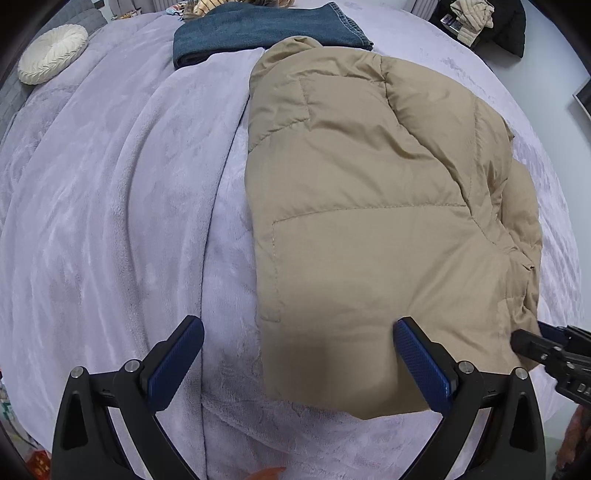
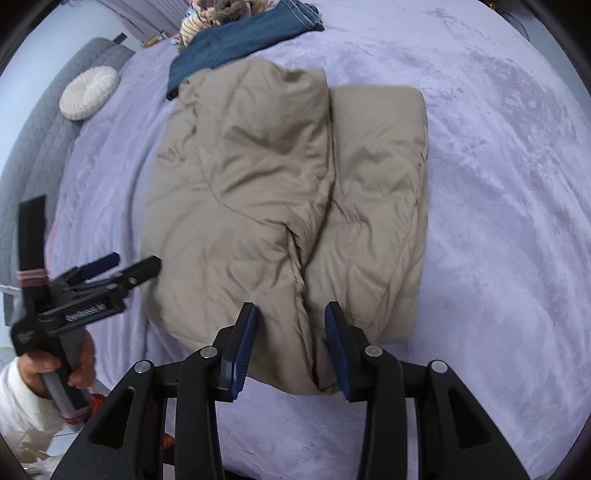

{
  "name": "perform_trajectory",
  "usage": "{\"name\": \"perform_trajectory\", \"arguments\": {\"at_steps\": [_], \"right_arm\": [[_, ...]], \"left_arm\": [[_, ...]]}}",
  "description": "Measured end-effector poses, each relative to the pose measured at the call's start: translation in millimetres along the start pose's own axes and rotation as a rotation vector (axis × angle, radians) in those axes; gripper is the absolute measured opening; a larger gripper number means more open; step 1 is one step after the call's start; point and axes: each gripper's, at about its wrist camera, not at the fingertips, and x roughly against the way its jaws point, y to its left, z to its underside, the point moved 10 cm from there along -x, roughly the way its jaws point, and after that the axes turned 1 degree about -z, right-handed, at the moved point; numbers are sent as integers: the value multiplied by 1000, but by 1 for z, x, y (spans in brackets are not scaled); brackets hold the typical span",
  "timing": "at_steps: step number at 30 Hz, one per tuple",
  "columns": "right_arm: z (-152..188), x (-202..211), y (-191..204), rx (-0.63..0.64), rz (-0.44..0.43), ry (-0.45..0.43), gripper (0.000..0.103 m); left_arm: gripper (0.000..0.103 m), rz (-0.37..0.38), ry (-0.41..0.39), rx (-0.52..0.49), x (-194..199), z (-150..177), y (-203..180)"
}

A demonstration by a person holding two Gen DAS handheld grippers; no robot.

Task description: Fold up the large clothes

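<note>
A tan puffer jacket (image 1: 369,206) lies folded lengthwise on a lavender bed cover (image 1: 110,221); in the right wrist view the jacket (image 2: 266,192) shows its sides folded in over the middle. My left gripper (image 1: 299,332) is open wide above the jacket's near left corner, holding nothing. My right gripper (image 2: 290,314) is open, its fingers either side of the jacket's near hem ridge, not clamped. The left gripper also shows in the right wrist view (image 2: 129,266), beside the jacket's left edge. The right gripper's tip shows in the left wrist view (image 1: 532,343).
Folded blue jeans (image 1: 266,33) lie at the far end of the bed. A round cream cushion (image 1: 51,53) sits far left by a grey headboard (image 2: 33,155). Dark and striped clothes (image 1: 480,22) are piled far right.
</note>
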Motion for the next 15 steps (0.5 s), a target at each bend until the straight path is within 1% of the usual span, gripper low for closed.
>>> {"name": "perform_trajectory", "arguments": {"at_steps": [2, 6, 9, 12, 15], "right_arm": [[8, -18, -14, -42, 27, 30, 39], [15, -35, -27, -97, 35, 50, 39], [14, -33, -24, -103, 38, 49, 41], [13, -27, -19, -110, 58, 42, 42], [13, -17, -11, -129, 64, 24, 48]], "left_arm": [[103, 2, 5, -11, 1, 4, -1], [103, -1, 7, -46, 6, 12, -3], [103, 20, 18, -53, 10, 19, -2], [103, 46, 31, -63, 13, 26, -2], [103, 60, 34, -84, 15, 31, -4]]}}
